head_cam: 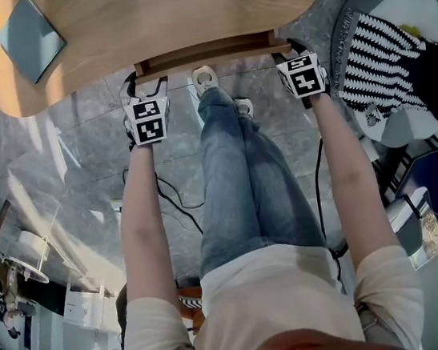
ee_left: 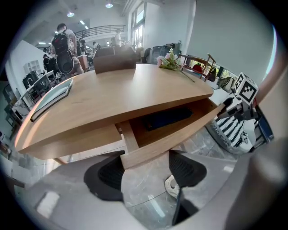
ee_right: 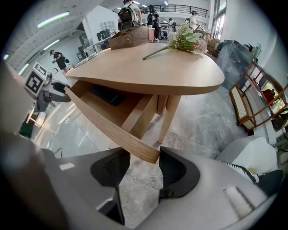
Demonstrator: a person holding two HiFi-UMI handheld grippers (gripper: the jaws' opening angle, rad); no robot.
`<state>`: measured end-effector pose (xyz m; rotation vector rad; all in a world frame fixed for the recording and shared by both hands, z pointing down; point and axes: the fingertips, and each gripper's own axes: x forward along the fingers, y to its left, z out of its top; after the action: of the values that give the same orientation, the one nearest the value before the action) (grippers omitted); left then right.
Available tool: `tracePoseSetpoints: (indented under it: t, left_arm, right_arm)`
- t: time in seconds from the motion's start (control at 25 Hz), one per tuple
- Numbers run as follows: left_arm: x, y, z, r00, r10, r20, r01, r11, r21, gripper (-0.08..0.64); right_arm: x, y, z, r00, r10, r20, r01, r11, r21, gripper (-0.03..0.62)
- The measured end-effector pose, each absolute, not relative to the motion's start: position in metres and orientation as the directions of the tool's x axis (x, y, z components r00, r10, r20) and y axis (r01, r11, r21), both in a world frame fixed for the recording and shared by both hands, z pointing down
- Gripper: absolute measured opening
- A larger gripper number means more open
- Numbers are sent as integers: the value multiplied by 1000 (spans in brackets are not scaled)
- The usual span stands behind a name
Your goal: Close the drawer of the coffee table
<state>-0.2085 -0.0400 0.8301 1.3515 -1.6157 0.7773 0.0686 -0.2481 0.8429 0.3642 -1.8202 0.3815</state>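
The wooden coffee table (head_cam: pixel 164 16) has its drawer pulled partly out, and the drawer front (head_cam: pixel 206 53) juts past the table's near edge. My left gripper (head_cam: pixel 143 80) is at the front's left end and my right gripper (head_cam: pixel 291 47) at its right end. In the left gripper view the drawer front (ee_left: pixel 175 134) ends between the spread jaws of the left gripper (ee_left: pixel 146 173). In the right gripper view the front's other end (ee_right: pixel 108 126) sits between the jaws of the right gripper (ee_right: pixel 145 168). Both stand open, clamping nothing. A dark flat object (ee_left: pixel 166 119) lies inside the drawer.
A grey tablet (head_cam: pixel 29 35), a flower sprig (ee_right: pixel 184 38) and a wooden box (ee_right: pixel 130 38) lie on the tabletop. My legs (head_cam: pixel 243 175) and a shoe (head_cam: pixel 204 78) stand between the grippers. A chair with a striped cushion (head_cam: pixel 383 50) is at the right, and cables (head_cam: pixel 174 201) trail on the floor.
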Motion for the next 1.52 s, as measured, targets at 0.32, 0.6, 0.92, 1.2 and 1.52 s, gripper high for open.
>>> tracePoseSetpoints:
  t: [0.32,0.6,0.92,1.2,1.52]
  left_arm:
    - [-226,-65,829,-48,-464,884,-975,215,60,311]
    - [-231,-76,830,-54,-481,875,-967,242,74,311]
    - [-232,-77,830,-68,-502,862,-964,255,73,311]
    - [-233,-79,826,-67,-516,854,-960,267,87,311]
    - [-232,-78,827,-67,-504,861,-954,285,93,311]
  right_arm:
    - [52,-273,842,-282,-70,957,-437,897,-63,202]
    - [43,-287,842,-289,-71,955,-436,898,-65,204]
    - [40,-291,842,-308,-62,949,-440,894,-85,204]
    - [40,-291,840,-299,-47,953,-452,886,-98,204]
    - [41,-292,839,-284,-21,959,-465,877,-119,202]
